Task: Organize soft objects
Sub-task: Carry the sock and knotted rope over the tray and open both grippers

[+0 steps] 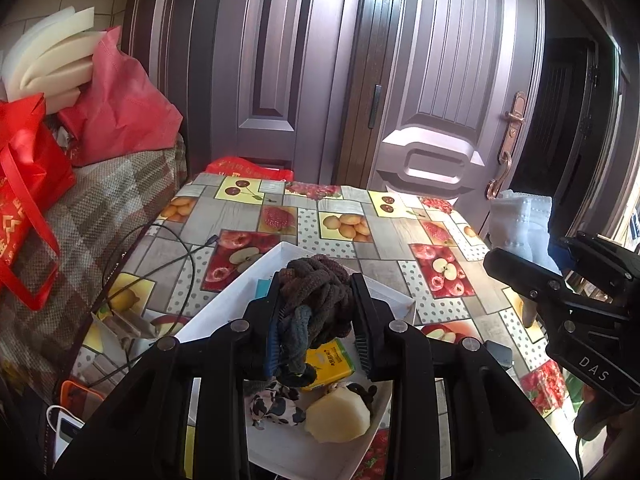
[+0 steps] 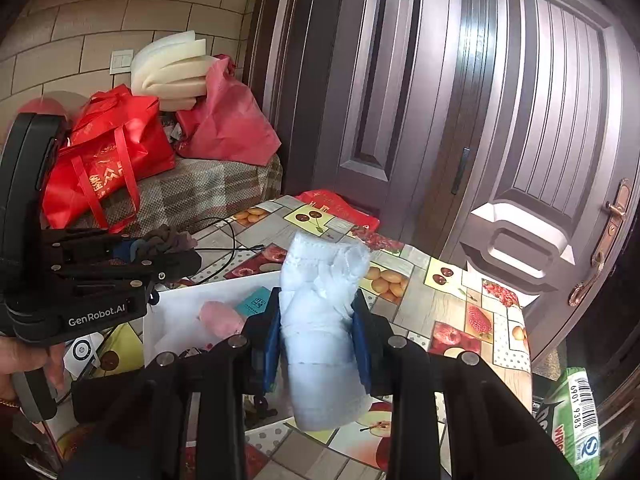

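Clamping one dark knotted rope bundle [image 1: 316,296] between its two pads, the left gripper [image 1: 318,320] holds it above the white tray [image 1: 224,300]. The right gripper [image 2: 316,332] is closed on one pale blue folded cloth [image 2: 320,320], held upright above the tray's right edge.

Count in the tray: one yellow carton [image 1: 330,364], one pale peeled lump [image 1: 338,418], one black-and-white patterned soft item [image 1: 274,404], one pink soft item [image 2: 222,318], one teal card [image 2: 256,302].

Surroundings: a black cable [image 1: 176,260] trails over the table left of the tray. Two red bags [image 2: 108,160] sit on a checked cushioned seat [image 2: 208,192] at far left, with white foam pieces [image 2: 172,76] behind. A green packet [image 2: 576,412] lies at near right.

Surface: one table under a fruit-patterned cloth [image 1: 400,216]. Behind it stand dark panelled doors [image 1: 440,80] with a brass handle [image 1: 512,120]; a tiled wall [image 2: 80,32] is at far left.
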A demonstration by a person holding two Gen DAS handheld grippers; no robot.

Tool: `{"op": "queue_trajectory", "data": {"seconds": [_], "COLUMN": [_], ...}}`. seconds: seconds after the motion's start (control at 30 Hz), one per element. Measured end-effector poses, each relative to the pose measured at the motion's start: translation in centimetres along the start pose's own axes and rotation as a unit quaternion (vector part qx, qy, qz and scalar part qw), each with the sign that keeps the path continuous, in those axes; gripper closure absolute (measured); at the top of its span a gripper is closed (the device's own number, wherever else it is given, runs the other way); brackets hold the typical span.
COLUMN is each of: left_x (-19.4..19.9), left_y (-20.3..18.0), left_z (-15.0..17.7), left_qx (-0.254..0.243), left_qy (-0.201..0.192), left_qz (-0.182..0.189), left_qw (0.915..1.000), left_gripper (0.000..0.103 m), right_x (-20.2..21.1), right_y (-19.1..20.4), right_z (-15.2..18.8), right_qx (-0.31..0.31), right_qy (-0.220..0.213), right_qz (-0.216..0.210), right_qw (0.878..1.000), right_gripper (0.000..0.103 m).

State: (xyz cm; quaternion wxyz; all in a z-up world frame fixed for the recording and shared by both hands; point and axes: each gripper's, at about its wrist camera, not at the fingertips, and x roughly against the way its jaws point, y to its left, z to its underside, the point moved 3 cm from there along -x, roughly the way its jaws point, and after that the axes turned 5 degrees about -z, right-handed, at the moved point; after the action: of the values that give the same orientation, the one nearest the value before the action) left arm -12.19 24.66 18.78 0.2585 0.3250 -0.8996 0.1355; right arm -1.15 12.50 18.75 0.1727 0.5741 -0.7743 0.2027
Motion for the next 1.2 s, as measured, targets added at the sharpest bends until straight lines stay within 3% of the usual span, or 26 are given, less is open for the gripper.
{"op": "queue_trajectory", "data": {"seconds": [0.3, 0.7, 1.0, 1.07, 1.13, 1.2], "left_x": [-3.2, -9.7, -11.7, -12.0, -12.2, -12.3], "left_y": [1.9, 5.0, 5.6, 5.8, 6.1, 7.0], "left_z": [1.2, 4.9, 5.9, 6.1, 6.0, 6.1], "left_qx": [0.017, 0.04, 0.044, 0.048, 0.045, 0.046], "left_qy": [0.032, 0.109, 0.129, 0.131, 0.127, 0.124], "left_qz": [-0.018, -0.053, -0.066, -0.071, -0.091, -0.125], "left_qw": [0.9992, 0.9918, 0.9884, 0.9877, 0.9867, 0.9833], "left_gripper": [0.073, 0.073, 0.072, 0.066, 0.035, 0.016], "right_x": [-4.4, -12.5, -16.5, -17.2, -17.5, -17.6], "right_y": [0.6, 1.1, 1.4, 1.6, 1.8, 1.3], "right_z": [0.3, 2.3, 4.1, 4.4, 4.7, 4.7], "right_qx": [0.005, -0.004, -0.021, -0.018, -0.016, -0.016], "right_qy": [0.031, 0.104, 0.141, 0.15, 0.153, 0.15], "right_qz": [-0.024, -0.059, -0.077, -0.081, -0.082, -0.063], "right_qw": [0.999, 0.993, 0.987, 0.985, 0.985, 0.986], "right_gripper": [0.072, 0.072, 0.07, 0.067, 0.048, 0.028]}}
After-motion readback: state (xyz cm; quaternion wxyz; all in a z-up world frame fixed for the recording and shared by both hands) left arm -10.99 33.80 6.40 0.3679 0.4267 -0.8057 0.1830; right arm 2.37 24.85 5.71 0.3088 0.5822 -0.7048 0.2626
